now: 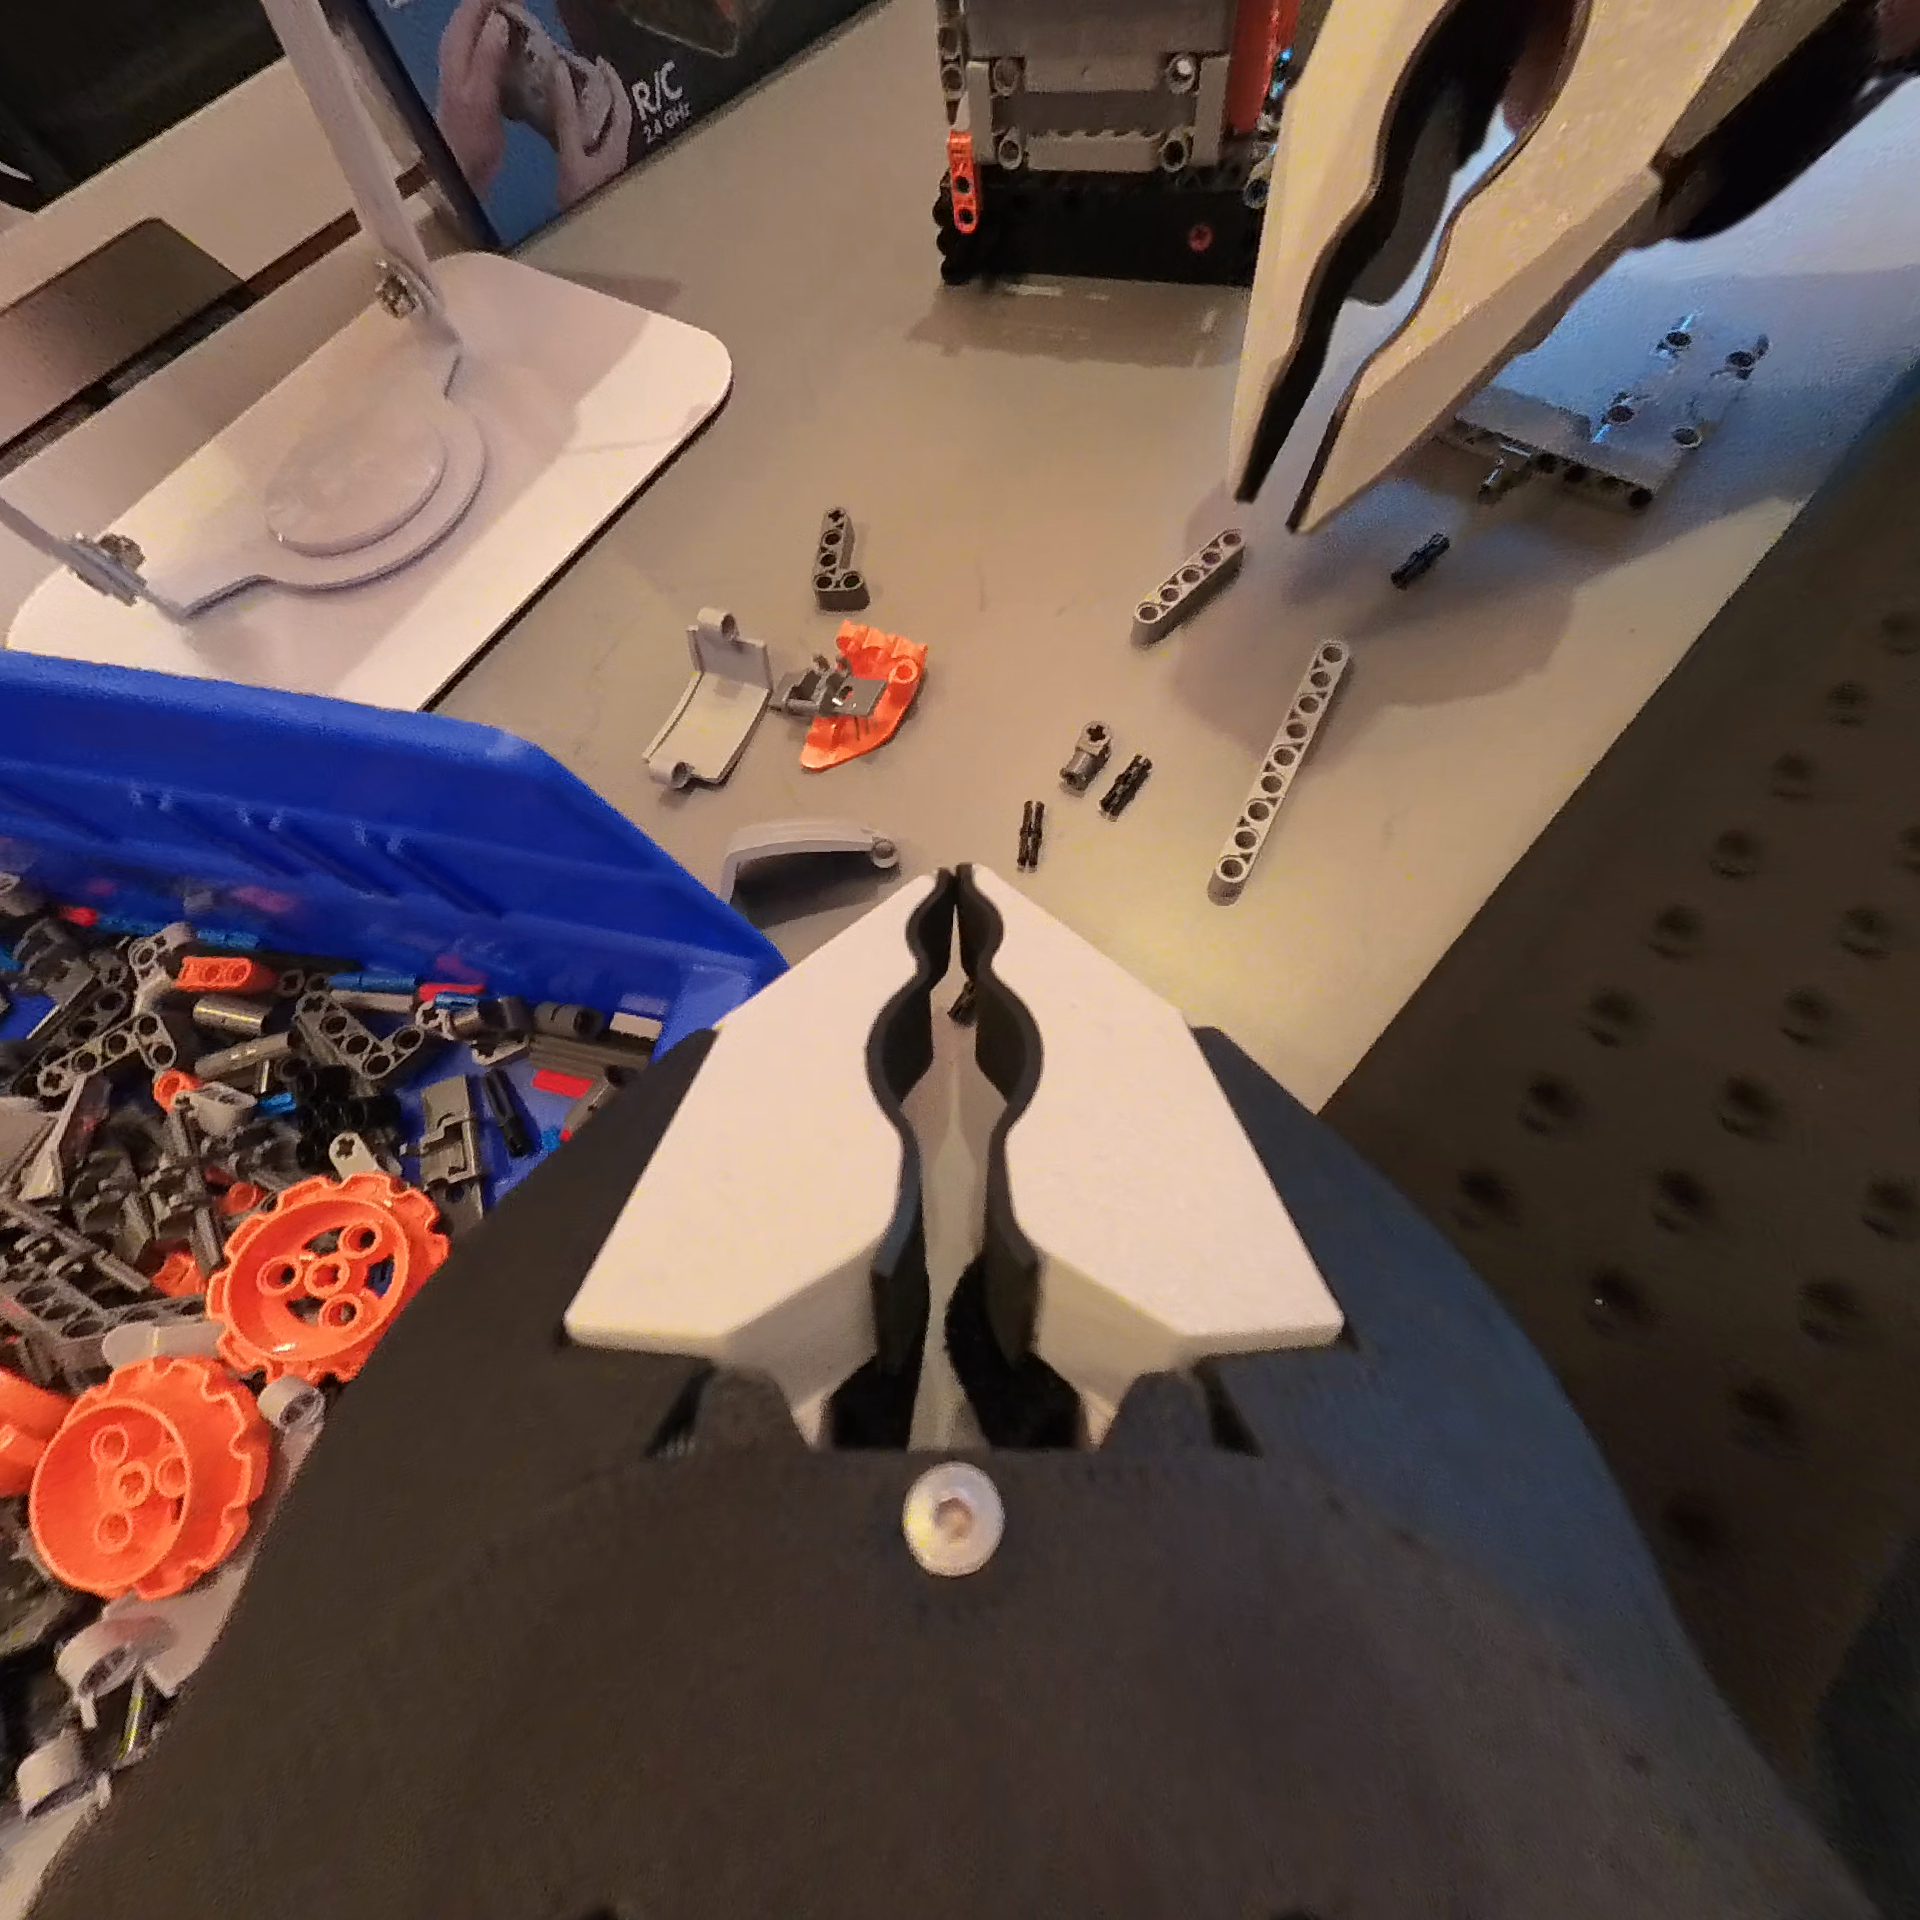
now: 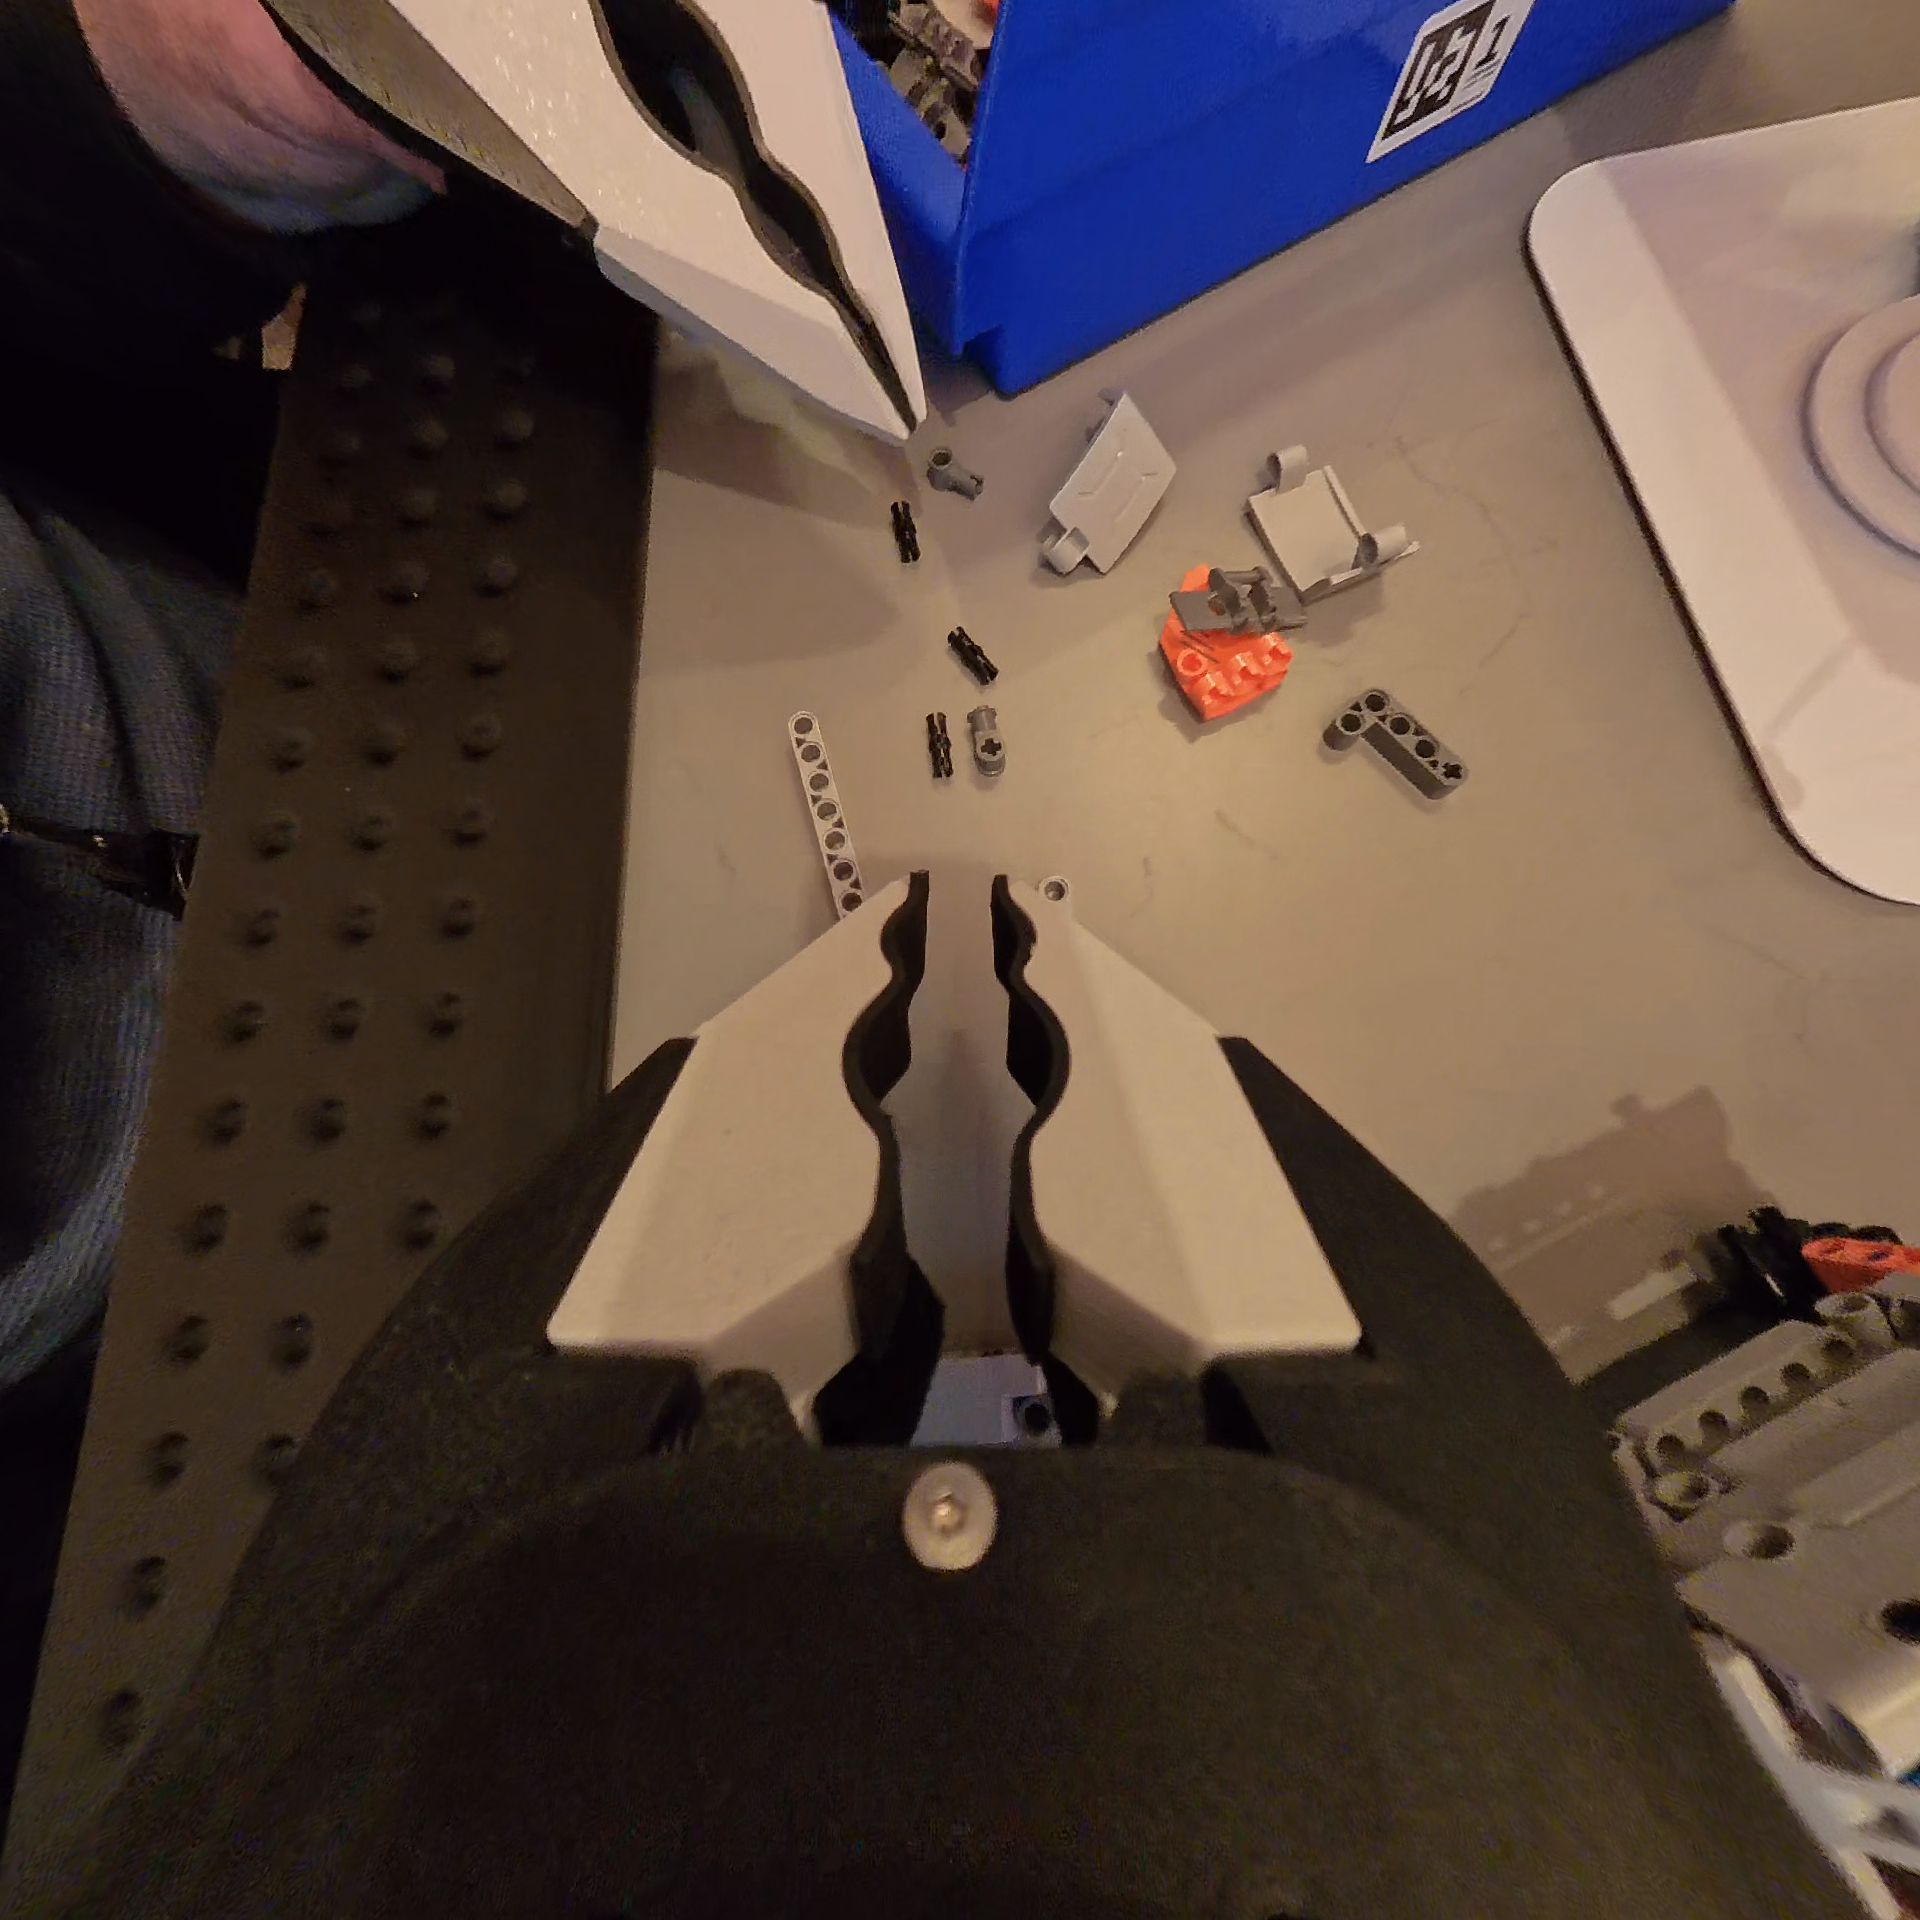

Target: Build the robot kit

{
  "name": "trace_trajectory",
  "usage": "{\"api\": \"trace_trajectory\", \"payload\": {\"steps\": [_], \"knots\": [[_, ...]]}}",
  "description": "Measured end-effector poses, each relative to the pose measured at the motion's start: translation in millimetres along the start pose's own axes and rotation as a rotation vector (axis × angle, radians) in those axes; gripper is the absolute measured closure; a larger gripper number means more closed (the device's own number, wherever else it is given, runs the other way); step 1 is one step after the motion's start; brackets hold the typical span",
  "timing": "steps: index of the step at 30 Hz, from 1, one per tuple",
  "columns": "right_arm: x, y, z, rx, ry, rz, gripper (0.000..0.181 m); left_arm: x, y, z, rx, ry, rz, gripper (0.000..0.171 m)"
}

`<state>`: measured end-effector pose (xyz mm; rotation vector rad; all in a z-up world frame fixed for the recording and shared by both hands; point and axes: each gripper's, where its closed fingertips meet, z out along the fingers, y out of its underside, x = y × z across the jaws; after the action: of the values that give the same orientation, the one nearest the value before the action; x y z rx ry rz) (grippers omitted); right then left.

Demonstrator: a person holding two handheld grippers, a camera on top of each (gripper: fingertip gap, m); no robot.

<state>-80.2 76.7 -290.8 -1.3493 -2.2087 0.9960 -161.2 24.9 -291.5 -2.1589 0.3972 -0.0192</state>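
Observation:
My left gripper is shut and seems empty, low over the grey table beside the blue bin. It also shows in the right wrist view, above a small grey connector and a black pin. My right gripper is slightly open and empty. In the left wrist view the right gripper hangs just above a short grey beam. A long grey beam, two more black pins and a grey connector lie between the grippers.
The bin holds many loose parts and orange wheels. An orange piece, curved grey panels and an L-beam lie mid-table. A white stand base, a part-built model and a black studded mat border the area. The grippers' ends are close to 10 centimeters from one another. My left gripper's tips are some 4 centimeters from the black pin. To reach the small grey connector in a straight line is about 4 centimeters for my left fingers, about 12 centimeters for my right.

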Motion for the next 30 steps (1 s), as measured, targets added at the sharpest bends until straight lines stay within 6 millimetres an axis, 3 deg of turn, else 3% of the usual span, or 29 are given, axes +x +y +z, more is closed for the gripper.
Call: {"api": "trace_trajectory", "payload": {"steps": [8, 16, 20, 26, 30], "knots": [[10, -5, -11, 0.043, 0.046, 0.03, 0.171, 2, -5, -3, 0.035, 0.006, 0.002, 0.171], [11, -10, -7, 0.016, 0.046, 0.04, 0.169, -1, -11, -8, 0.085, 0.02, -0.036, 0.171], [11, -3, 2, -0.054, 0.068, 0.017, 0.17, -3, -15, -12, 0.115, 0.005, -0.039, 0.171], [-4, -24, 36, -0.062, 0.014, -0.051, 0.17, -10, -25, -23, 0.198, -0.01, -0.076, 0.171], [1, -28, 58, -0.112, 0.023, -0.101, 0.17, -11, -26, -25, 0.213, -0.006, -0.088, 0.171]]}}
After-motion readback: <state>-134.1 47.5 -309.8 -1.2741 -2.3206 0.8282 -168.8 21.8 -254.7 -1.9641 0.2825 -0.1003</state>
